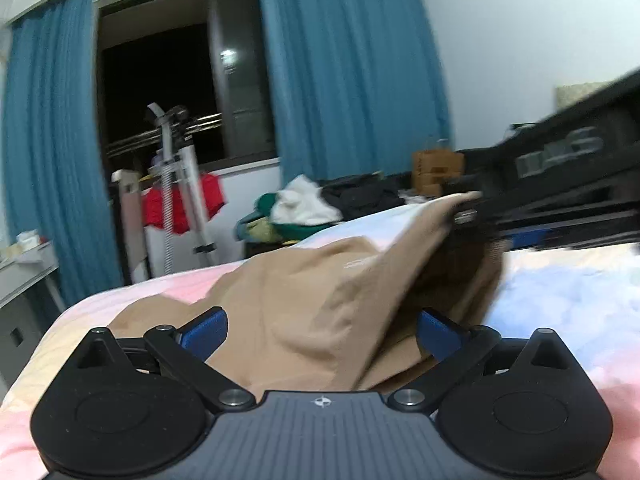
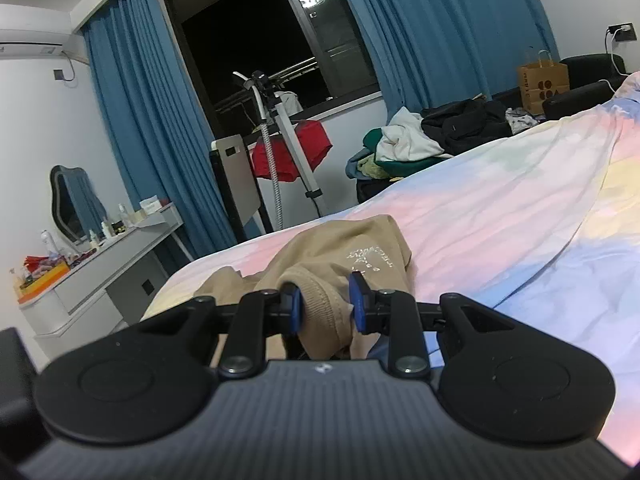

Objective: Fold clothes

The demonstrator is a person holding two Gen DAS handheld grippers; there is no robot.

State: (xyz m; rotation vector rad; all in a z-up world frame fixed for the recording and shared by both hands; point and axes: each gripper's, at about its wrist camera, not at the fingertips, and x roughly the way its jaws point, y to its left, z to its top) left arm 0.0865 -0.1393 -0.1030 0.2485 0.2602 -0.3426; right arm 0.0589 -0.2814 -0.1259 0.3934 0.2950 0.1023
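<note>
My right gripper [image 2: 325, 300] fingers pinched the tan shirt's [image 2: 352, 256] ribbed collar, lifting it off the pastel bed [image 2: 500, 216]; my left gripper [image 1: 320, 332] fingers were spread wide, shirt between, ungripped.

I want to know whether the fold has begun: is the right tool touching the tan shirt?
Touching. The right wrist view shows the right tool with its blue pads pressed against a bunched fold of the tan shirt on both sides.
</note>
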